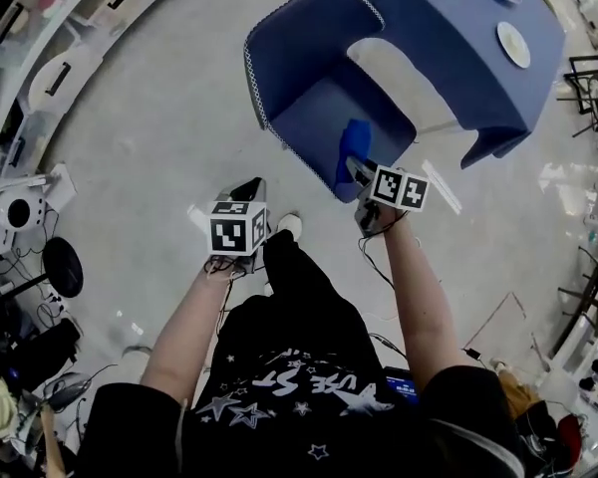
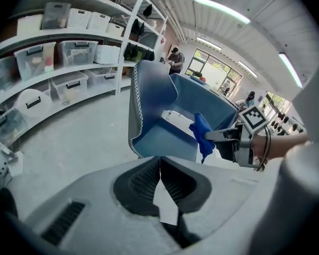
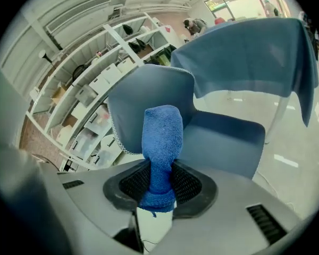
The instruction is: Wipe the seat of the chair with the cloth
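Right hand-held gripper around cloth

The pale grey concrete floor carries a blue fabric armchair with white-stitched edging, upright just beside a worktop draped in blue cloth. White shelving racks stand along the floor's edge.

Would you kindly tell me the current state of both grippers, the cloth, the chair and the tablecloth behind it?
blue cloth: bunched, sticking out from the jaws, over the seat's front edge; contact unclear.
right gripper: shut on the blue cloth.
left gripper: shut, empty.
chair: upright, seat bare.
blue tablecloth: spread flat, edges hanging down.
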The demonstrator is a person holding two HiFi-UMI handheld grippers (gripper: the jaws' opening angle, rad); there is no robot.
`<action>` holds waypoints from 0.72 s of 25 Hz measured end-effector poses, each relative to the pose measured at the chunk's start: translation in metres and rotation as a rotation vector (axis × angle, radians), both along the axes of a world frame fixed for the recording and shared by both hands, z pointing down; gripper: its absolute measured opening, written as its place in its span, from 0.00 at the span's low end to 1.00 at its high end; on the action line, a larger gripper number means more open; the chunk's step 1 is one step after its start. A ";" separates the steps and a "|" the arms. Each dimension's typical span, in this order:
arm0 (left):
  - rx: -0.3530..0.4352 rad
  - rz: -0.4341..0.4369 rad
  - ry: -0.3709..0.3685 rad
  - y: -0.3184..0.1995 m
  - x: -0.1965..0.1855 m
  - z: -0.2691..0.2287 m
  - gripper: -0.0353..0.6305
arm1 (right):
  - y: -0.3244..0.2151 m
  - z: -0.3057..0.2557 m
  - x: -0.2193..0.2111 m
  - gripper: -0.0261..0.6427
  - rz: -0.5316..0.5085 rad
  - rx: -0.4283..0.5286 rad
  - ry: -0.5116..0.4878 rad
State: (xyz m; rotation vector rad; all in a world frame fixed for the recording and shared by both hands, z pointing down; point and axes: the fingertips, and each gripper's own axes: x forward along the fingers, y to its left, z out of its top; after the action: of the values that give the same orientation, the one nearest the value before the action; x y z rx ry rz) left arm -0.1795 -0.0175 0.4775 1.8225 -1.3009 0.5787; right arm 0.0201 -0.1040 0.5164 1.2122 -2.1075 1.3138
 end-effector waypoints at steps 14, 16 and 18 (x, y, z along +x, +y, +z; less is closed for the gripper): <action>0.168 -0.104 0.047 0.127 -0.036 -0.080 0.08 | 0.123 -0.088 -0.027 0.20 -0.068 0.165 0.085; 0.199 -0.109 0.039 0.140 -0.042 -0.090 0.08 | 0.137 -0.099 -0.028 0.20 -0.080 0.202 0.089; 0.218 -0.124 0.047 0.158 -0.046 -0.096 0.08 | 0.155 -0.107 -0.028 0.20 -0.104 0.229 0.097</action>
State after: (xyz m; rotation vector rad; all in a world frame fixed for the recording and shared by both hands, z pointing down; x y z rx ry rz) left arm -0.2253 0.1409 0.3813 1.9004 -1.4806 0.3361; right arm -0.0080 0.0512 0.4092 1.2091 -2.2641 0.9702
